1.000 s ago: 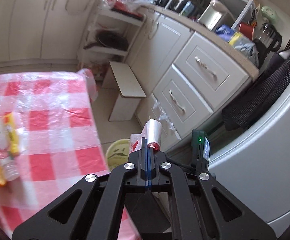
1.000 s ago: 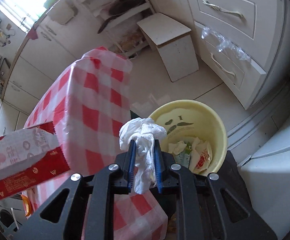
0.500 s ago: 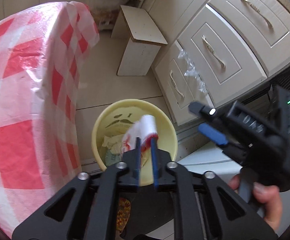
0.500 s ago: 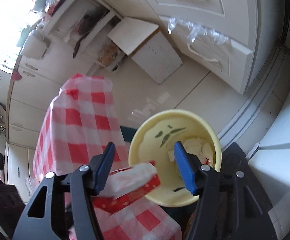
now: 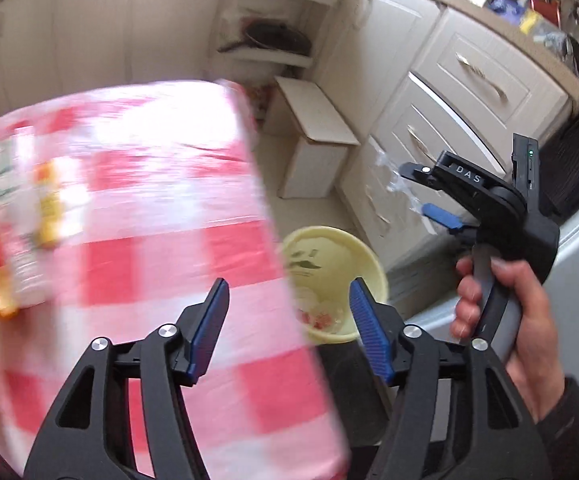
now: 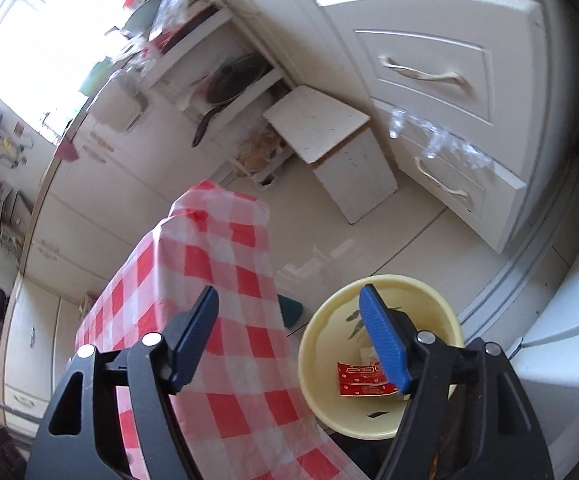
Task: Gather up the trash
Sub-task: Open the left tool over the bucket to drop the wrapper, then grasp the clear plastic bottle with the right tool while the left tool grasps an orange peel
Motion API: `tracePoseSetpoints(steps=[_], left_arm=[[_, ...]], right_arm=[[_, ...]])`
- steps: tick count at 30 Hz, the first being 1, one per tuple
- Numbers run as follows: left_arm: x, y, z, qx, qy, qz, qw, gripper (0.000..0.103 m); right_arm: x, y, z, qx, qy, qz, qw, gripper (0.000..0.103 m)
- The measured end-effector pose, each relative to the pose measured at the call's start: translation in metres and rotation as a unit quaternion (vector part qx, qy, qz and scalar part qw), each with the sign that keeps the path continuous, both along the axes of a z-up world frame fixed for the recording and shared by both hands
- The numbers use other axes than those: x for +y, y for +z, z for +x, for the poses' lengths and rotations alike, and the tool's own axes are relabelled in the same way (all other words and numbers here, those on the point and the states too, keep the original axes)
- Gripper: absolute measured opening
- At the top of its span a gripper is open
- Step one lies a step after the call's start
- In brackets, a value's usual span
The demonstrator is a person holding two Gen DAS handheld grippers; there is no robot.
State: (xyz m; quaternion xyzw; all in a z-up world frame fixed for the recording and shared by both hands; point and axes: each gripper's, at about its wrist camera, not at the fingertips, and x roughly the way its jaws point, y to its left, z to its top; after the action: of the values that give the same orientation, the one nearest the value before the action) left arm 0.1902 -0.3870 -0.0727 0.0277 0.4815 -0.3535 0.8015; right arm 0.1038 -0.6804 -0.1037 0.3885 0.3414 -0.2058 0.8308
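L gripper [image 5: 287, 326]: jaws spread wide, just been opening, nothing between the pads. It hangs over the table edge; left blue pad [image 5: 209, 328] sits over the red-check cloth [image 5: 161, 208], right pad over the rim of the yellow bin [image 5: 373, 268]. Bin is on the floor just beside the table, below and a bit right of the gripper. Trash in the bin shows as a white/red blur near its bottom, below the right pad, not touching the gripper. More stuff on the cloth far left: an orange and green wrapper pile [image 5: 13, 232], too smeared to ID, well apart from the gripper.

R gripper [image 6: 291, 336]: jaws also spread, just been opening, empty. Left pad over the draped cloth [image 6: 225, 280], right pad [image 6: 383, 340] over the bin [image 6: 445, 312] opening. Red packet [image 6: 359, 379] lies flat in the bin bottom w/ white scraps next to it, partly hidden behind the right pad; clear of both pads.

In the L view the R gripper [image 5: 425, 192] shows off to the right, held by a hand [image 5: 505, 320] in a dark sleeve, above and right of the bin.

Beyond: white stool [image 6: 329, 136] on the floor past the bin, drawers [image 6: 433, 76] to the right w/ clear plastic hanging off one.
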Motion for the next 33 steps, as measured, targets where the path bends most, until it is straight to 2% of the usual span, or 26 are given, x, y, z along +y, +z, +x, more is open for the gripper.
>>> tracePoseSetpoints(steps=[3,6,8,10,13,18,20,30,33], left_arm=[[0.085,0.012,0.007,-0.03,0.073,0.015,0.9968,0.066],[0.17,0.014,0.017,-0.046,0.164,0.036,0.9846,0.069],[0.223,0.01,0.03,-0.037,0.222,0.04,0.9734,0.071],[0.258,0.003,0.04,-0.024,0.257,0.046,0.965,0.071],[0.293,-0.011,0.054,0.007,0.282,0.038,0.9586,0.071],[0.293,-0.04,0.062,0.025,0.275,0.046,0.9599,0.071],[0.288,-0.048,0.065,0.03,0.272,0.051,0.9604,0.071],[0.271,-0.065,0.077,0.008,0.238,0.071,0.9686,0.071],[0.268,-0.067,0.077,0.002,0.232,0.072,0.97,0.055]], right_arm=[[0.033,0.012,0.022,-0.004,0.047,-0.029,0.998,0.081],[0.074,0.021,0.047,-0.009,0.104,-0.043,0.994,0.084],[0.104,0.026,0.064,-0.015,0.145,-0.049,0.988,0.087],[0.14,0.032,0.08,-0.027,0.19,-0.054,0.98,0.089],[0.19,0.036,0.101,-0.04,0.248,-0.058,0.966,0.09],[0.264,0.036,0.132,-0.037,0.323,-0.094,0.941,0.092],[0.283,0.033,0.144,-0.031,0.337,-0.11,0.935,0.092],[0.323,0.012,0.183,0.007,0.325,-0.118,0.938,0.092],[0.328,0.006,0.188,0.015,0.33,-0.117,0.937,0.092]])
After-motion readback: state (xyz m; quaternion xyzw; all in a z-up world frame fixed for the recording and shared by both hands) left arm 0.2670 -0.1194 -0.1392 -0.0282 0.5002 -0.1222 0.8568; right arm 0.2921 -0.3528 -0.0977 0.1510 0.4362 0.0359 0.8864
